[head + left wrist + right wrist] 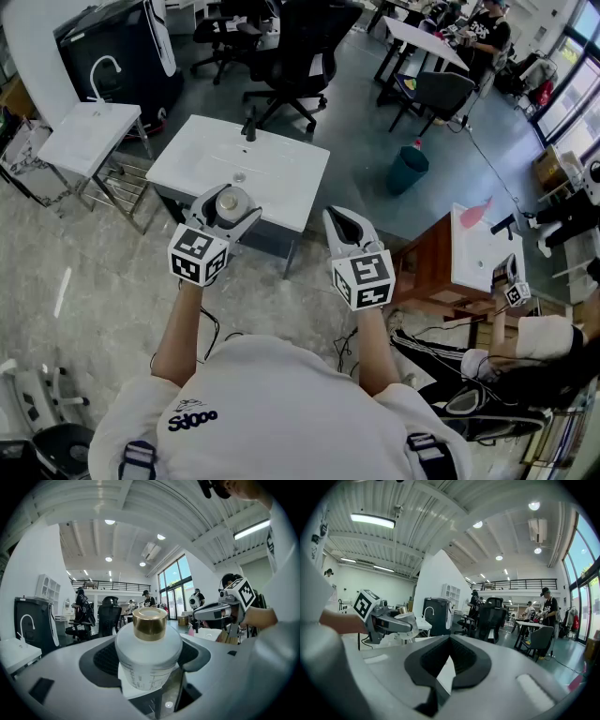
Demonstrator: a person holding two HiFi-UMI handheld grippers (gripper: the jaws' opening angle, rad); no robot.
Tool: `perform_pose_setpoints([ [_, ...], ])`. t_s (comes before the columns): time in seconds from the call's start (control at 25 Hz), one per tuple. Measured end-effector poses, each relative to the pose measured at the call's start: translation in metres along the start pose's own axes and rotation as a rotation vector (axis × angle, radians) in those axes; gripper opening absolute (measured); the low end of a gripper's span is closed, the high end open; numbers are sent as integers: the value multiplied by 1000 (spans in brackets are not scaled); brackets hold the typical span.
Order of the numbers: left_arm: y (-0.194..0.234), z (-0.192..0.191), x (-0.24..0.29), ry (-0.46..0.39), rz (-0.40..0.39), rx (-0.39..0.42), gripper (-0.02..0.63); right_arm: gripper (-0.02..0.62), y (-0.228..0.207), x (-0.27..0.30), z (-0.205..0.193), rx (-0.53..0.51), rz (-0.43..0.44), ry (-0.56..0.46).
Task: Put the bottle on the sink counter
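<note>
A white bottle (231, 202) with a gold cap (149, 623) stands upright between the jaws of my left gripper (228, 210), which is shut on its wide body. Gripper and bottle hang over the near edge of the white sink counter (291, 178), just this side of the basin and its black faucet (249, 127). My right gripper (343, 225) is held beside the counter's right front corner, shut with nothing in it. The right gripper view shows its black pads (461, 660) meeting at the tips, and the left gripper (401, 620) off to its left.
A smaller white sink stand (89, 136) with a curved tap is at the left. Black office chairs (300, 47) are behind the counter, with a teal bin (408, 169) to its right. At the right stand a wooden cabinet (431, 267) with a white top and a seated person (544, 337).
</note>
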State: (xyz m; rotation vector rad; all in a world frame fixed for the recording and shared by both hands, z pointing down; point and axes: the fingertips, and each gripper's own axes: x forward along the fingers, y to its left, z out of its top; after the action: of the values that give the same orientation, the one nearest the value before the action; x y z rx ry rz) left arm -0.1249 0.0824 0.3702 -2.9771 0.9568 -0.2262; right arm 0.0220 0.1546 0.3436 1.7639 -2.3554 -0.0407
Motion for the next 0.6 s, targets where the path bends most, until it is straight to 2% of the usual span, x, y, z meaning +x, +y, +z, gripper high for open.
perform_pose_setpoints([
  [0.4, -13, 3, 13, 9, 4, 21, 341, 11, -15, -6, 5, 37, 5, -69],
  [0.6, -19, 3, 24, 20, 18, 22, 341, 11, -22, -6, -7, 40, 49, -40],
])
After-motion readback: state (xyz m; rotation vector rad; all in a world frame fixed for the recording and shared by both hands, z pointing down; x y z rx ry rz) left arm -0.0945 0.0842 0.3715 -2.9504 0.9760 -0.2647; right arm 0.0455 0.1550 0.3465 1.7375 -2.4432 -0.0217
